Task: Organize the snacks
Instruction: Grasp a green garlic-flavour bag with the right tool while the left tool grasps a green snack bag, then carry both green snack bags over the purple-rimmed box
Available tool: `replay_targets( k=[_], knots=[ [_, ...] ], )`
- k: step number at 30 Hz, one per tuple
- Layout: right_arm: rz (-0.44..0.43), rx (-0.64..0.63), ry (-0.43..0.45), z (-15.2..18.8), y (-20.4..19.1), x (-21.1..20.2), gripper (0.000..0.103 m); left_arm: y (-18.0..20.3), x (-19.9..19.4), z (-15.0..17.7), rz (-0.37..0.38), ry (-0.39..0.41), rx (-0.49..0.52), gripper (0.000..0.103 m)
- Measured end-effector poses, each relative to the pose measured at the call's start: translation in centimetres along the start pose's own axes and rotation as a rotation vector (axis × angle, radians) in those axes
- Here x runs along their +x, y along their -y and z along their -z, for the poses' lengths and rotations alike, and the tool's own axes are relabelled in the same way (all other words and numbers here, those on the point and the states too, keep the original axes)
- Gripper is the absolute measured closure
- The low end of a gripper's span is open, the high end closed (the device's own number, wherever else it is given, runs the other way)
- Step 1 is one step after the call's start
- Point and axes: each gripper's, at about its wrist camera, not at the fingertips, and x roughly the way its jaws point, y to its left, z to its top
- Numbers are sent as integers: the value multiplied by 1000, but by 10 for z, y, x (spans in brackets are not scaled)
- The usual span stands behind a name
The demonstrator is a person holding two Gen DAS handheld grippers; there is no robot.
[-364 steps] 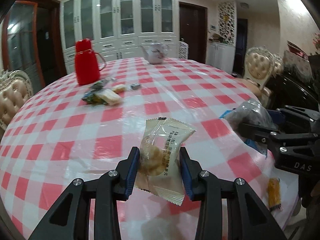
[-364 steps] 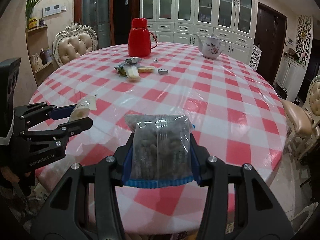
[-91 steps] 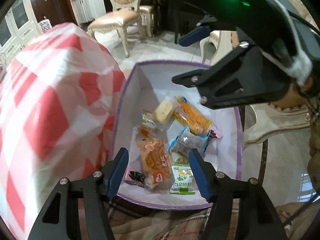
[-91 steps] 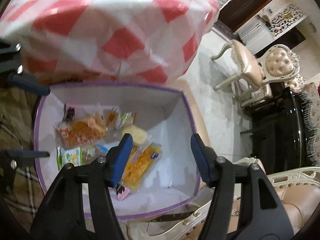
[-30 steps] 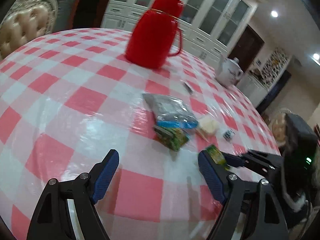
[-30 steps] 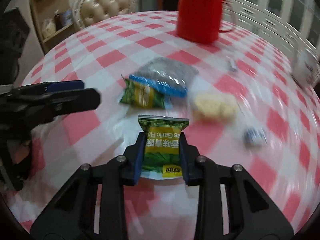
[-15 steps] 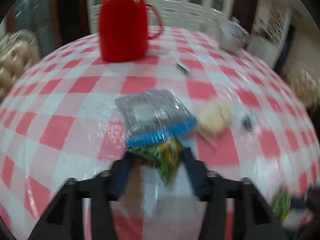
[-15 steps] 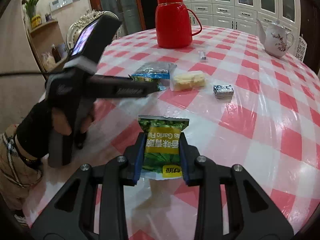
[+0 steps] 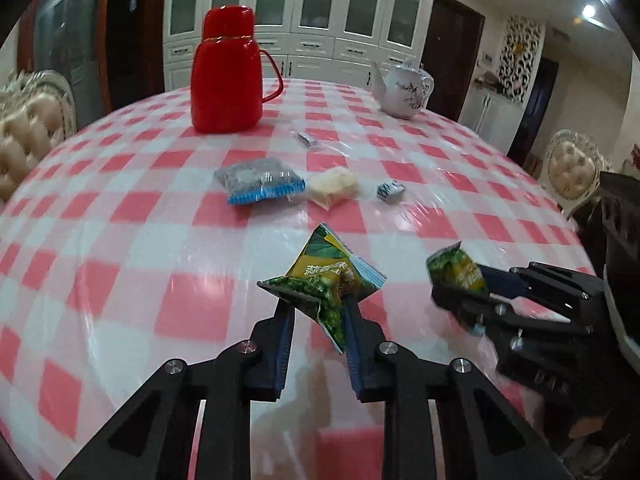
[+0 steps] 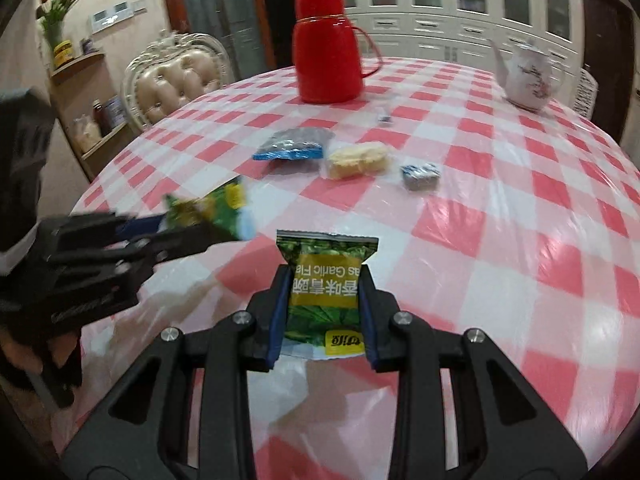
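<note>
Warm, fairly dim indoor light from a recessed ceiling spot (image 9: 589,11) far right; glare streaks the glossy red-checked plastic tablecloth (image 9: 120,240). Fisheye bending, dark corners, motion blur near the edges.

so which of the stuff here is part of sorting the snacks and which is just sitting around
Part of the job:
- green pea packet in the left gripper, jaws just closed on it
- green garlic packet in the right gripper
- blue-edged dark packet
- pale biscuit packet
- small blue-white sweet
- small wrapped piece

Just lying about:
- red flask
- white teapot
</note>
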Motion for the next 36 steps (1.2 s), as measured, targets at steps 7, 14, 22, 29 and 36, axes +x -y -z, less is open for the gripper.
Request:
replay_targets(
  k=[7, 14, 22, 29, 36],
  knots=[
    [12, 23, 51, 34, -21, -56, 67, 11, -38, 29, -17, 57, -18, 78],
    [45, -15, 74, 61, -42, -101, 67, 28, -78, 61, -24, 121, 16, 78],
    [77, -62, 86, 81, -58, -139, 67, 44, -113, 86, -4, 147, 61, 78],
    [108, -126, 70, 95, -70, -160, 67, 51, -124, 104, 38, 124, 87, 78],
    [175, -134, 53, 110, -63, -182, 67, 73, -127, 120, 91, 95, 145, 78]
  ],
)
